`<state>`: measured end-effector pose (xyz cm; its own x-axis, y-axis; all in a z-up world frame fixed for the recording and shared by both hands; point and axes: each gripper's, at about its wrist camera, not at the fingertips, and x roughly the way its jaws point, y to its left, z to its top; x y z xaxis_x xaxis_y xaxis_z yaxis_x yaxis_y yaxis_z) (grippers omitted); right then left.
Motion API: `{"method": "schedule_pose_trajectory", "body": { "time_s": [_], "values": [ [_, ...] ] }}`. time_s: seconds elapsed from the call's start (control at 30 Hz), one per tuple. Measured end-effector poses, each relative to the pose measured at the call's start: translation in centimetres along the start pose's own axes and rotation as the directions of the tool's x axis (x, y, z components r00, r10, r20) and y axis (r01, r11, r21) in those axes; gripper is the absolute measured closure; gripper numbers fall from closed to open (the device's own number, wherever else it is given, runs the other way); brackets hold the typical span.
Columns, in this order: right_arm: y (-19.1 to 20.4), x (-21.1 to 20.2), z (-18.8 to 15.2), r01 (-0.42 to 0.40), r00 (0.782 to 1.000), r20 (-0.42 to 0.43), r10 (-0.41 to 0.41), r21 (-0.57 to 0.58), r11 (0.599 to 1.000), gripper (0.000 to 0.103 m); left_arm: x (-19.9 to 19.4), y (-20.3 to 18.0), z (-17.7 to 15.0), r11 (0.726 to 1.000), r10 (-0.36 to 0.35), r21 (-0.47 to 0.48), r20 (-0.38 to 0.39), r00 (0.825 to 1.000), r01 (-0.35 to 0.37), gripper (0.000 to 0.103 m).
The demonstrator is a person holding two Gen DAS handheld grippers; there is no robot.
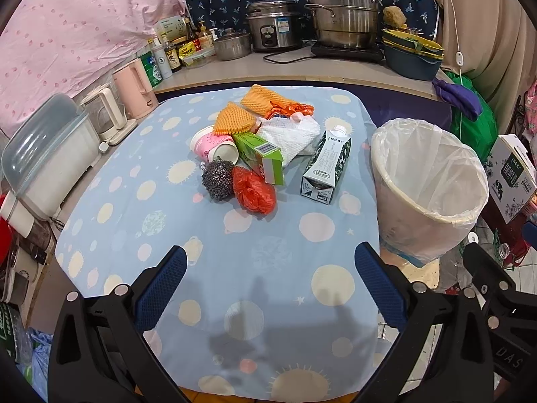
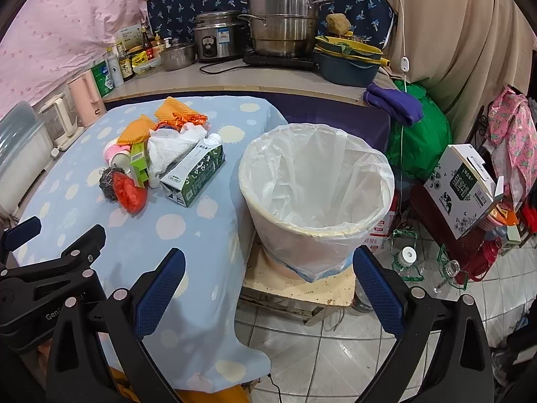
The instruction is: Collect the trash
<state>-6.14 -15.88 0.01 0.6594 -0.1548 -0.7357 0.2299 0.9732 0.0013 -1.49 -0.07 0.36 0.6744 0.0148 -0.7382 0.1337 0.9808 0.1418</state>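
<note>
Left wrist view: the left gripper (image 1: 270, 288) hangs over the near part of the tabletop (image 1: 141, 235), its jaws spread wide with nothing between them. The trash sits in one heap at the middle of the frame on a blue cloth with pale spots: two orange foam nets (image 1: 250, 109), a crumpled white paper towel (image 1: 290, 136), pink paper cups (image 1: 214, 146), a green box (image 1: 260, 158), a grey steel scourer (image 1: 218, 179), a crumpled red bag (image 1: 253, 189) touching the scourer, and a green-and-white milk carton (image 1: 327, 166) lying on its side just right of the heap. Bare cloth lies open between the jaws and the heap. At right, past the cloth's edge, stands a white bin (image 1: 402, 215) lined with a clear bag. Kettles and a white appliance crowd the left edge.

Right wrist view: the right gripper (image 2: 268, 288) is likewise released and empty, over the cloth's right edge and a tiled floor (image 2: 319, 352). The heap lies at upper left, with the milk carton (image 2: 194, 176) nearest the bin (image 2: 319, 235). The bin fills the centre, its mouth open, standing on a low stool (image 2: 295, 288) beside the tabletop. The left gripper's body shows at lower left.
</note>
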Motion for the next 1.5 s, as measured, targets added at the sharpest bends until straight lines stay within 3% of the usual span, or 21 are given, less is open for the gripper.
{"method": "schedule_pose_trajectory", "body": {
  "time_s": [1.5],
  "values": [
    [-0.64,-0.57,0.46,-0.009,1.000,0.017,0.009,0.008,1.000,0.007,-0.87,-0.20,0.25,1.000,0.007,0.003,0.019,1.000,-0.007,0.008]
  ]
}}
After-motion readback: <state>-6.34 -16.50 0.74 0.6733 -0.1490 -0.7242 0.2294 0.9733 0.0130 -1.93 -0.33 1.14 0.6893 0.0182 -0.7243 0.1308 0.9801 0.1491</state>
